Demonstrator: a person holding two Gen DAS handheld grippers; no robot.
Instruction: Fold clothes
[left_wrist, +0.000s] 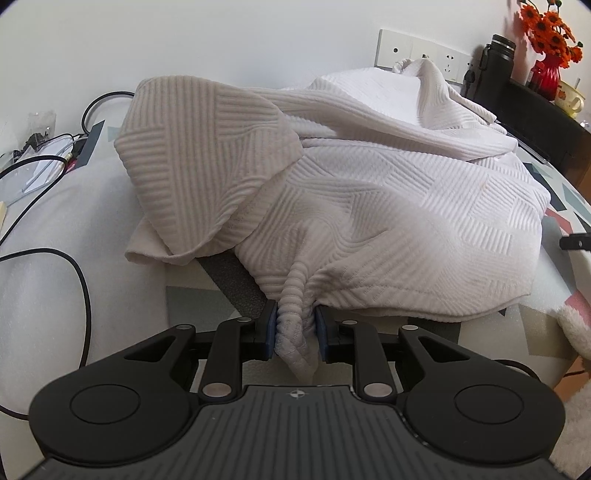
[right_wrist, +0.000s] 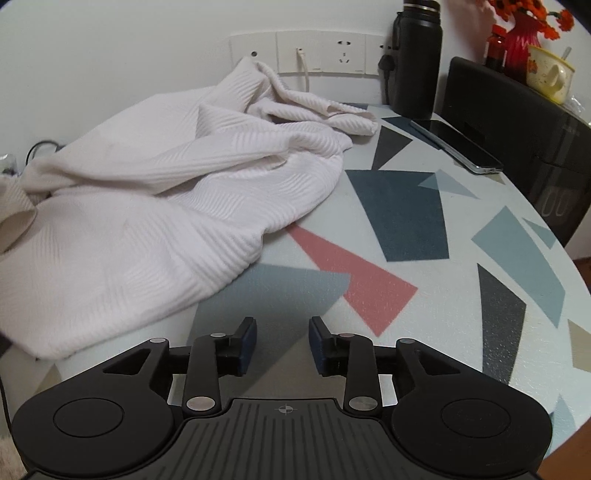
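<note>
A white ribbed garment lies crumpled on the patterned table, one sleeve folded over at the left. My left gripper is shut on a bunched piece of the garment's near hem, pinched between the blue pads. In the right wrist view the same garment spreads over the left half of the table. My right gripper is open and empty, low over the table just right of the garment's near edge, not touching it.
Black cables and small items lie at the table's left. A phone, a black bottle, a black box, a red vase with orange flowers and a cup stand at the back right. Wall sockets are behind.
</note>
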